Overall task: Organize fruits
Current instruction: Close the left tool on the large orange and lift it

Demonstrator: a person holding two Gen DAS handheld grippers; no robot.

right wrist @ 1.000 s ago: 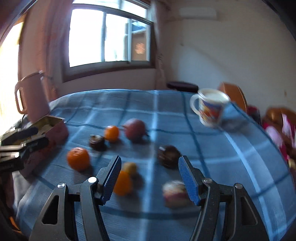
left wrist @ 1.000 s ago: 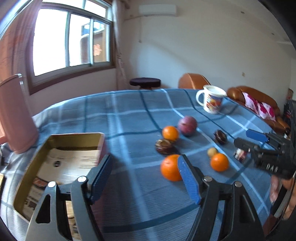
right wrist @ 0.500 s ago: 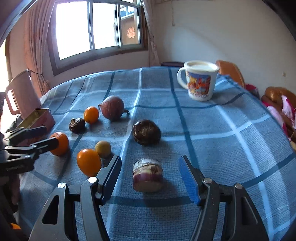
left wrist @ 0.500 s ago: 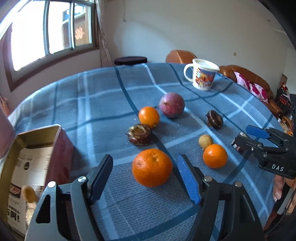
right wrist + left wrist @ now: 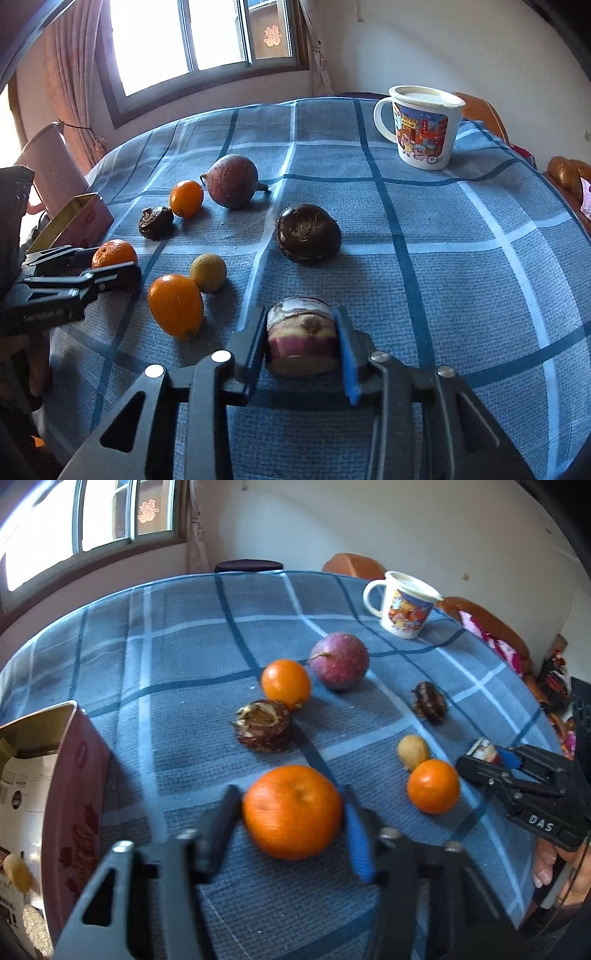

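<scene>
My left gripper (image 5: 291, 812) is shut on a large orange (image 5: 291, 810) that rests on the blue checked cloth (image 5: 177, 657). My right gripper (image 5: 301, 338) is shut on a cut purple-and-cream fruit piece (image 5: 302, 338) on the cloth. Loose fruit lies between them: a small orange (image 5: 433, 785), a yellow-brown fruit (image 5: 413, 752), another orange (image 5: 285, 683), a purple passion fruit (image 5: 339, 661), and two dark brown fruits (image 5: 263, 730) (image 5: 428, 702). The right gripper also shows in the left wrist view (image 5: 487, 762), the left gripper in the right wrist view (image 5: 110, 266).
An open red tin box (image 5: 77, 775) stands at the left with small items inside. A lidded cartoon mug (image 5: 423, 125) stands at the far right. A pink jug (image 5: 48, 162) stands behind the box. Sofa and stool lie beyond the table.
Both grippers moved forward and down and closed, the left on the large orange, the right on the cut fruit piece.
</scene>
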